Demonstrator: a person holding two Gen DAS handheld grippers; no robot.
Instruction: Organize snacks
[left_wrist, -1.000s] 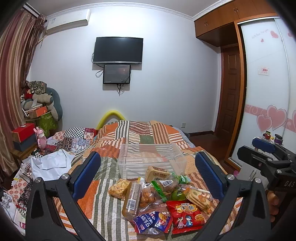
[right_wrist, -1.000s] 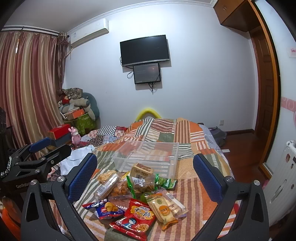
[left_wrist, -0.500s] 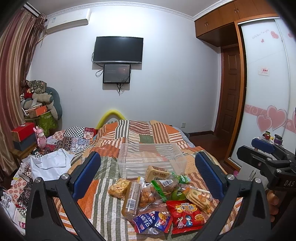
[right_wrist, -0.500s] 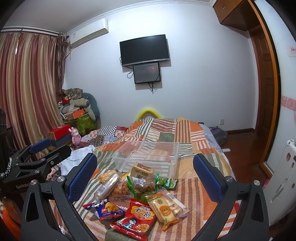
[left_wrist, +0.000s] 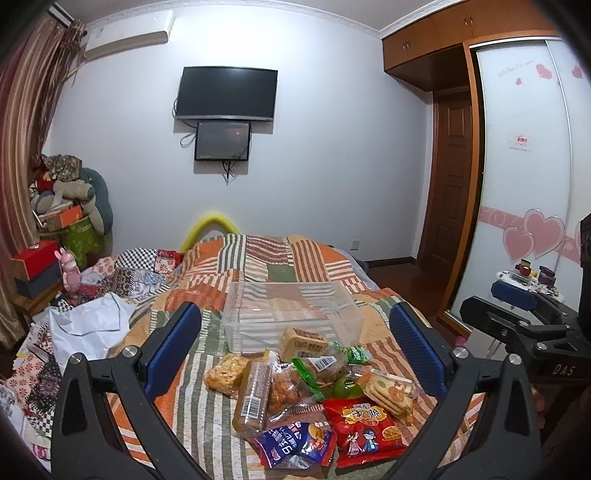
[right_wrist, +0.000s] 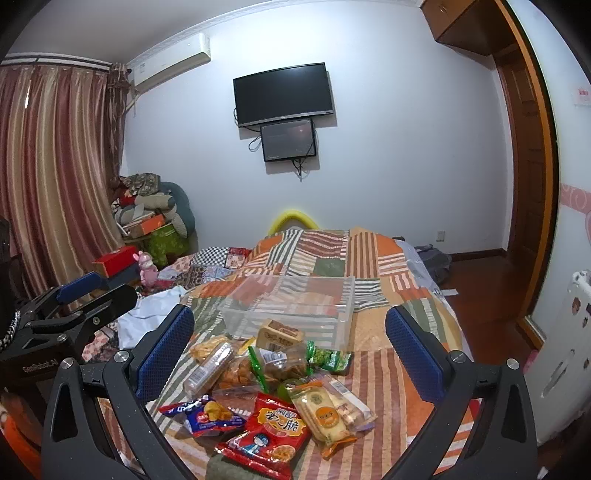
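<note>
A pile of packaged snacks lies on the striped quilt: a red packet (left_wrist: 365, 428) (right_wrist: 271, 439), a blue packet (left_wrist: 297, 445) (right_wrist: 205, 413), a cracker sleeve (left_wrist: 389, 391) (right_wrist: 325, 413), a tan box (left_wrist: 303, 341) (right_wrist: 279, 334) and others. Behind the pile stands an empty clear plastic bin (left_wrist: 291, 314) (right_wrist: 295, 302). My left gripper (left_wrist: 295, 343) hangs open above the pile with nothing between its blue pads. Likewise my right gripper (right_wrist: 290, 343) is open and empty. Each gripper shows at the edge of the other's view.
The quilt (left_wrist: 258, 266) covers the bed. Loose cloth and white paper (left_wrist: 88, 325) lie at its left side. Boxes and soft toys (left_wrist: 59, 218) are stacked by the curtain. A wardrobe (left_wrist: 524, 177) and door stand to the right; a white radiator (right_wrist: 565, 354) is near the right gripper.
</note>
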